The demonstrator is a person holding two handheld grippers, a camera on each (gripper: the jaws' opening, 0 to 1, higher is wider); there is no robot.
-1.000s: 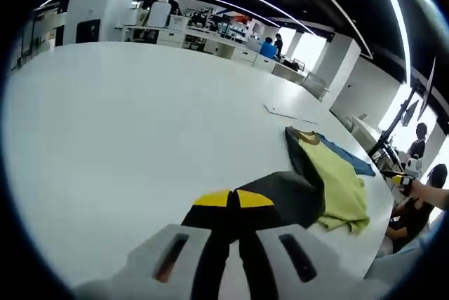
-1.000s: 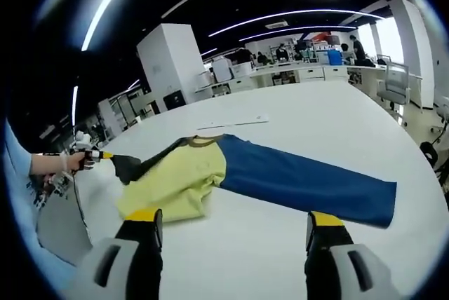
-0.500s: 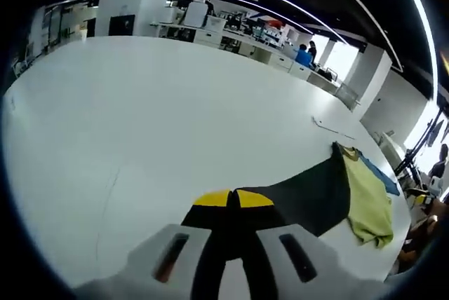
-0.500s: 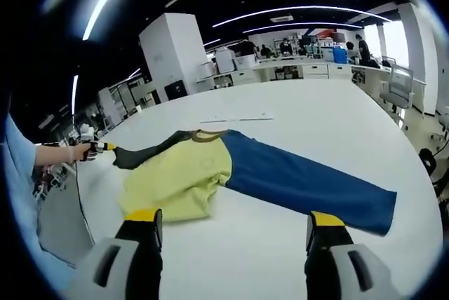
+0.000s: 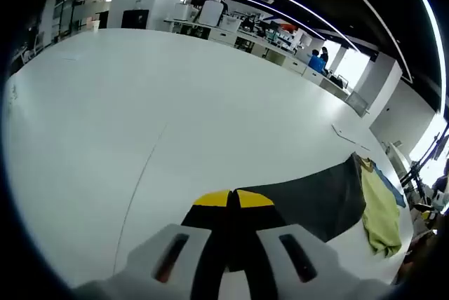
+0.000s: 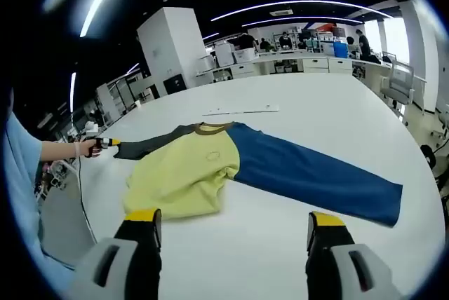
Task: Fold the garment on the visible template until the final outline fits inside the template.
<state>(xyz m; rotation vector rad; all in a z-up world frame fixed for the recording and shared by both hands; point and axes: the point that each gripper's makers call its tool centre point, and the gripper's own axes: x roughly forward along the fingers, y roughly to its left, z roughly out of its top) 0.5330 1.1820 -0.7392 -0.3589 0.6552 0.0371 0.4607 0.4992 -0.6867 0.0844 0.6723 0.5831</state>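
Yellow-tipped left tool (image 5: pixel 232 199) clamped on garment's (image 6: pixel 210 170) dark sleeve (image 5: pixel 316 198), right tool (image 6: pixel 228 219) spread wide, holding nothing

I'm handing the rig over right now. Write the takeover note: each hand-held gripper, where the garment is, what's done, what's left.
Left hand-held gripper: shut on the dark sleeve, holding it stretched out sideways from the body.
Right hand-held gripper: open, holding nothing, above the table in front of the garment.
Garment: on the white table, yellow body partly bunched, blue sleeve laid out flat to the other side.
Done: sleeves spread out.
Left: every fold. I cannot make out a template outline for certain.
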